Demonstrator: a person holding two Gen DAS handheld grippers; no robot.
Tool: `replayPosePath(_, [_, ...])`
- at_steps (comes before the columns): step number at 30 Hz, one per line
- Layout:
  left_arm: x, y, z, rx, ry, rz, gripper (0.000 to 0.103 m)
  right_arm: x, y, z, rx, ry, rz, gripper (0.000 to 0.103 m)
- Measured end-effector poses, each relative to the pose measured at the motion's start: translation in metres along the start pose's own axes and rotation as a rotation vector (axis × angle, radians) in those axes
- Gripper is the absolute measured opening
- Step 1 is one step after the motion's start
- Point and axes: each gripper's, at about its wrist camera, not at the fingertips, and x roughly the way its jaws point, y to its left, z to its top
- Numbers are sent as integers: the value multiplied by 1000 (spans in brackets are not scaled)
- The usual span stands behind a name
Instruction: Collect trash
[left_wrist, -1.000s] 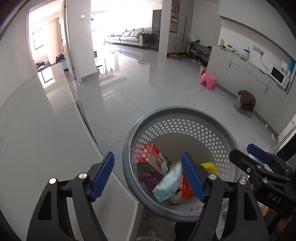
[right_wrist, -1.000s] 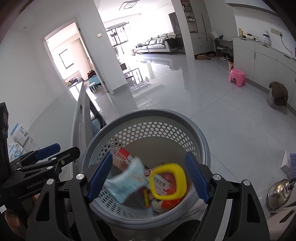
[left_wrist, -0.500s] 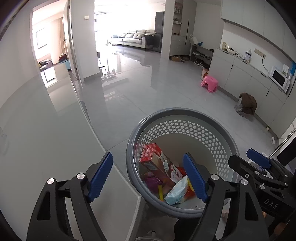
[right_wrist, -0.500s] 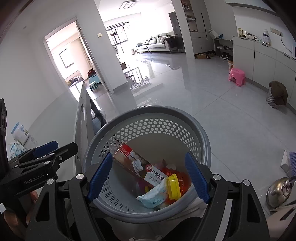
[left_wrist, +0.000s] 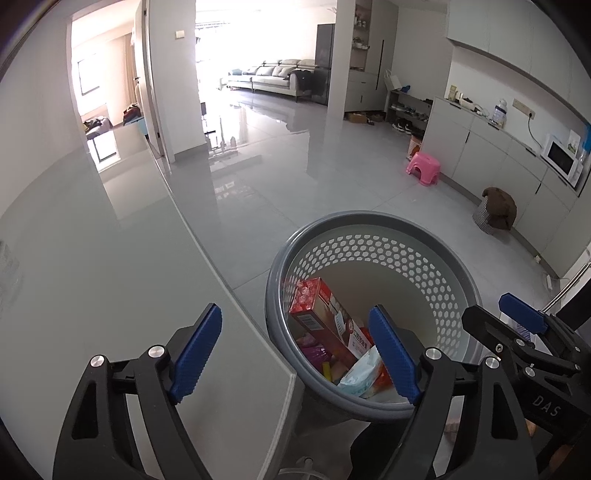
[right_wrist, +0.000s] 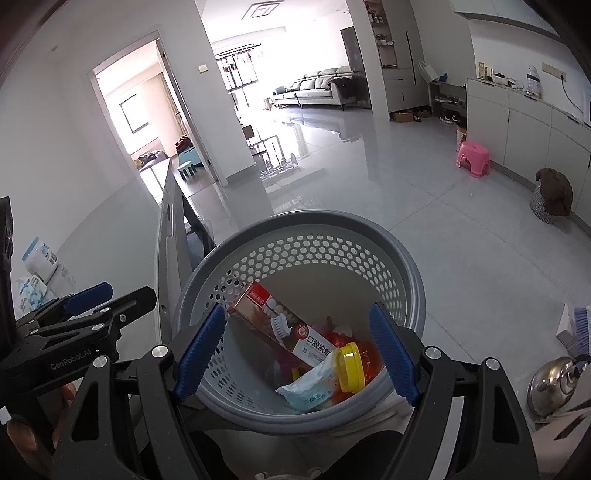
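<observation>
A grey perforated wastebasket (left_wrist: 369, 216) stands on the floor beside the table; its rim (right_wrist: 314, 216) fills the right wrist view. Inside lie a red toothpaste box (left_wrist: 325, 314) (right_wrist: 280, 321), a pale blue wipes pack (left_wrist: 360, 374) (right_wrist: 314, 384), a yellow lid (right_wrist: 351, 367) and other wrappers. My left gripper (left_wrist: 295, 321) hovers over the basket's near left rim, its jaws opening with nothing between them. My right gripper (right_wrist: 297, 314) hangs open above the basket, also empty. Each gripper shows at the edge of the other's view.
The grey table top (left_wrist: 110, 277) runs along the left, with tissue packs (right_wrist: 33, 288) on it. A metal kettle (right_wrist: 554, 380) sits at the lower right. A pink stool (left_wrist: 424, 168) and a cloth-covered bin (left_wrist: 496, 212) stand by the cabinets across the tiled floor.
The wipes pack and the yellow lid, in mid-air between the jaws a second ago, have dropped into the basket. The left jaws have spread slightly wider.
</observation>
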Motion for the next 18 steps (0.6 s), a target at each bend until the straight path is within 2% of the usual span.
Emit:
replayPosePath(5, [-5,2,0,-11,-7,8,86,-4,4,-1,-4,-9,-7,77])
replayPosePath(18, [-14,12,-4,-30,-20,33,89,-7,11,-4,-20,-11,-24,78])
